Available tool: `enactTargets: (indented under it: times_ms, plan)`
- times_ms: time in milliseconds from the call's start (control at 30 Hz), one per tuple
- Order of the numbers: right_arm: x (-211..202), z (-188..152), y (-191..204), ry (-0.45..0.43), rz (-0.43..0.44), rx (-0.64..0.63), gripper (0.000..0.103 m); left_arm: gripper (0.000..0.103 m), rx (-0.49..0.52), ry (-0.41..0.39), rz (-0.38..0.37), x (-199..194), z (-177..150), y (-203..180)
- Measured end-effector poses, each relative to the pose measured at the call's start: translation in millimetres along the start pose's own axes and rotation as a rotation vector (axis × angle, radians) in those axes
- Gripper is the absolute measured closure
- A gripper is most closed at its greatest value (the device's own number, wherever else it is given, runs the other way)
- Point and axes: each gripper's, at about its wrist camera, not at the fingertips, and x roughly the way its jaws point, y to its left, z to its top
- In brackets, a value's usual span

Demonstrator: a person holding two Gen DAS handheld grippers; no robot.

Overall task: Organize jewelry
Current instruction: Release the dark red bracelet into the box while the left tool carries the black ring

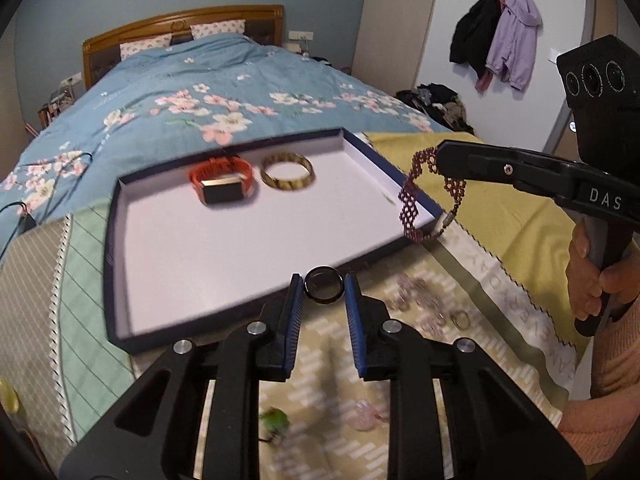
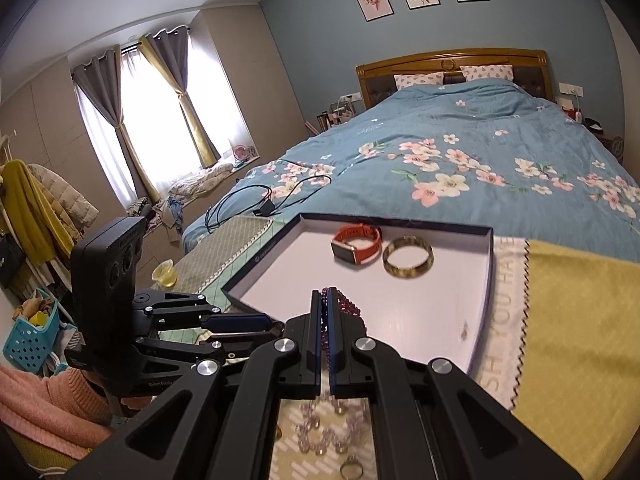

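Left gripper (image 1: 324, 290) pinches the black ring (image 1: 323, 290) at its fingertips, right gripper (image 2: 324, 300) clamps the dangling beaded bracelet (image 1: 416, 200) beyond the tray (image 1: 120, 240) rim: carry both over the rim before opening, ring grip looks marginal.

Each wrist camera looked forward and downward along its own tool, close above the bed (image 1: 224, 80). Both views shared the tray (image 1: 120, 240) and the headboard (image 2: 452, 60) beyond.
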Motion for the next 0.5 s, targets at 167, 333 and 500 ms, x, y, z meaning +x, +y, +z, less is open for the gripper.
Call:
enactTargets:
  times_ms: [167, 333, 500]
  plan:
    - [16.0, 13.6, -3.9, 0.017, 0.002, -0.002, 0.102, 0.082, 0.002, -0.019, 0.030, -0.2, 15.6, 11.3]
    - [34.8, 21.2, -11.2, 0.042, -0.016, 0.007, 0.102, 0.082, -0.002, -0.020, 0.044, 5.2, 29.3, 19.5]
    - [50.0, 25.9, -17.4, 0.062, -0.021, 0.024, 0.102, 0.082, 0.003, -0.011, 0.061, 15.7, 38.1, 24.3]
